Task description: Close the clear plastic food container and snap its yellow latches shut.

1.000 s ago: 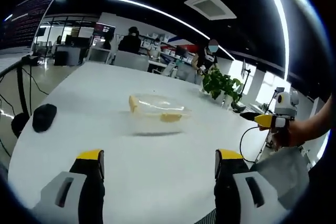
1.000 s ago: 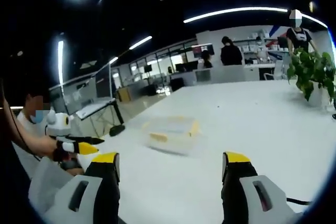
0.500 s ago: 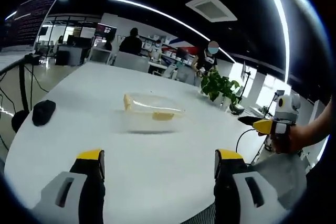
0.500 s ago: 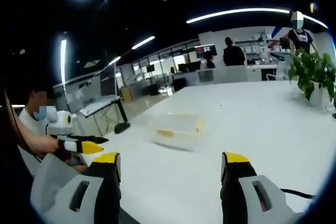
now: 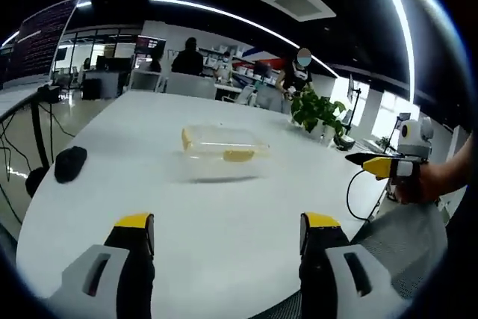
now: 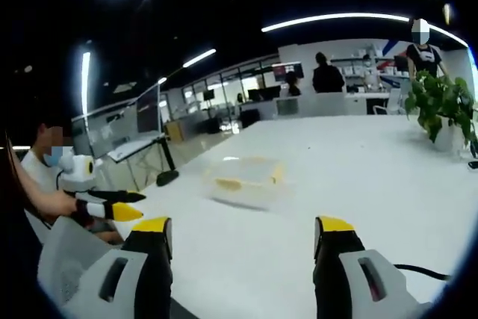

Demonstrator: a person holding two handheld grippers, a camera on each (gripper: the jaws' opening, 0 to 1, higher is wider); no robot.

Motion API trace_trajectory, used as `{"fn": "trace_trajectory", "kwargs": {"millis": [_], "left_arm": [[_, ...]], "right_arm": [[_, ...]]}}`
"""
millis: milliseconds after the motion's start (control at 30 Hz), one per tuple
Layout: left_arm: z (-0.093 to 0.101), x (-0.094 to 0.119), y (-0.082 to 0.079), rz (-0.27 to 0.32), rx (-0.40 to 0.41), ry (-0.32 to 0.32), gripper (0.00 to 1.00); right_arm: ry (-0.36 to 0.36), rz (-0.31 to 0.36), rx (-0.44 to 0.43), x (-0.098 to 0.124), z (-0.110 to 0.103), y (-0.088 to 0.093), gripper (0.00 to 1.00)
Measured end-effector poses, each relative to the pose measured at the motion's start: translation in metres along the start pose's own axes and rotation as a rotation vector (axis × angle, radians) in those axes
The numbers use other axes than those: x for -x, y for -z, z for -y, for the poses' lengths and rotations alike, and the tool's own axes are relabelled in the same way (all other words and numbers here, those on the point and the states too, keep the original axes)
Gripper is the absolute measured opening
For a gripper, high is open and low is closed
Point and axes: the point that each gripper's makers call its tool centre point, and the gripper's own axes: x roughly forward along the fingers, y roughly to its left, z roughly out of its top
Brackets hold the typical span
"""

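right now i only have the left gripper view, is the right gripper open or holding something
Observer: In the right gripper view, the right gripper has its jaws wide apart, with nothing between them.
Operator: ok and is it at the container yet
Observer: No. It is apart from the clear container; a stretch of bare white table lies between its jaws and the box.
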Motion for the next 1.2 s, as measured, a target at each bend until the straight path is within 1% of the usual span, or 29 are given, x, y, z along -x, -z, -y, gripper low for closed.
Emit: {"fn": "trace_trajectory", "kwargs": {"millis": [67, 200, 300, 433, 500, 600, 733, 867, 900, 1067, 1200], "left_arm": [[0.0033, -0.0008, 0.0004, 0.0, -0.006, 0.015, 0.8], [0.004, -0.0005, 0.0001, 0.0, -0.02, 0.019, 0.79], [0.005, 0.0004, 0.0036, -0.016, -0.026, 0.02, 0.78], [0.0059, 0.0007, 0.0019, -0.014, -0.043, 0.025, 0.78], [0.0083, -0.0009, 0.0041, -0.029, -0.056, 0.032, 0.78], [0.0102, -0.0011, 0.0027, -0.019, -0.058, 0.046, 0.78], [0.0085, -0.0013, 0.0029, -0.02, -0.048, 0.04, 0.78], [0.008, -0.0016, 0.002, -0.02, -0.062, 0.034, 0.8], [0.0082, -0.0016, 0.0016, -0.02, -0.063, 0.034, 0.8], [0.0079, -0.0023, 0.0052, -0.038, -0.069, 0.034, 0.8], [0.0075, -0.0026, 0.0053, -0.04, -0.063, 0.034, 0.81]], "right_arm": [[0.001, -0.007, 0.004, 0.0001, 0.0004, 0.0012, 0.77], [-0.001, -0.003, 0.0, 0.001, 0.0008, 0.0013, 0.77], [0.003, -0.009, -0.003, 0.0018, 0.0011, 0.0027, 0.76], [0.011, -0.01, -0.003, 0.0012, 0.0024, 0.0025, 0.76], [0.015, -0.013, 0.002, 0.0011, 0.0031, 0.0034, 0.76], [0.016, -0.011, 0.002, 0.0011, 0.0032, 0.003, 0.76], [0.018, -0.012, 0.0, 0.0005, 0.0043, 0.0033, 0.76], [0.012, -0.021, 0.004, -0.0003, 0.0035, 0.0055, 0.77], [0.011, -0.021, 0.003, -0.0005, 0.0028, 0.0052, 0.77], [0.009, -0.025, 0.0, -0.0008, 0.0019, 0.0058, 0.77], [0.011, -0.024, -0.005, -0.001, 0.0039, 0.0065, 0.78]]}}
